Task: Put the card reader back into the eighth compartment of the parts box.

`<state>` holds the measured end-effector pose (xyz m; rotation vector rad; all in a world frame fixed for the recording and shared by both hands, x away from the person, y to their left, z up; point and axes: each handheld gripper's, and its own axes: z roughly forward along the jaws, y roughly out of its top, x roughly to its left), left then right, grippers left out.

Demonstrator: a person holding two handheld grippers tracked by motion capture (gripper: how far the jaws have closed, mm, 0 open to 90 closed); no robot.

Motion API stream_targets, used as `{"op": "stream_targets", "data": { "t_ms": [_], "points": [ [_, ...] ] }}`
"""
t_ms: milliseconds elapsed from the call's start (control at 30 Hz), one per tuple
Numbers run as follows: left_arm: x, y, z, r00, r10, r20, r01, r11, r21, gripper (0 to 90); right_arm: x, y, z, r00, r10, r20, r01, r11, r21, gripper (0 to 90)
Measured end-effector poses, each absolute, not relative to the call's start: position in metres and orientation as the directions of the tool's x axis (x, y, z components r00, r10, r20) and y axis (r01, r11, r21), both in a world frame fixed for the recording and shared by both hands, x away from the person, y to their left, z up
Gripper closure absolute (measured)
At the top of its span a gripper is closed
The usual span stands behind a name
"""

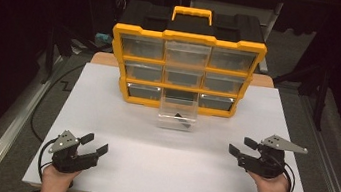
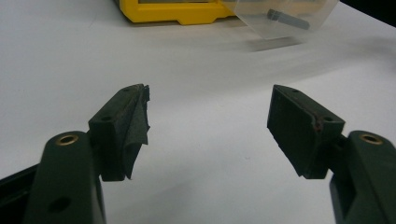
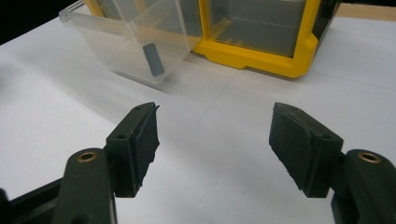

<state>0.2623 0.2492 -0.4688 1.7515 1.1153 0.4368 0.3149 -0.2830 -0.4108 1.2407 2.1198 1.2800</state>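
Grippers are resting wide apart, left gripper (image 1: 95, 145) and right gripper (image 1: 242, 146) both gaping, holding nothing. Clear drawer (image 1: 178, 112) is sitting pulled out of the yellow organizer (image 1: 189, 38), carrying 1 dark part (image 1: 184, 121).

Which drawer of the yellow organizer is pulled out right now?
The bottom middle drawer: it sticks out onto the white table with a small dark part inside, while the other clear drawers sit flush in the yellow organizer.
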Motion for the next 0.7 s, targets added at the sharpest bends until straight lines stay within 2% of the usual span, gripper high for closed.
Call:
{"op": "stream_targets", "data": {
  "t_ms": [700],
  "points": [
    [0.262, 0.249, -0.469, 0.511, 0.838, -0.19, 0.487, -0.1, 0.868, 30.0, 0.295, -0.307, -0.433, -0.52, 0.841, 0.15, 0.465, 0.132, 0.876, 28.5]
  ]
}}
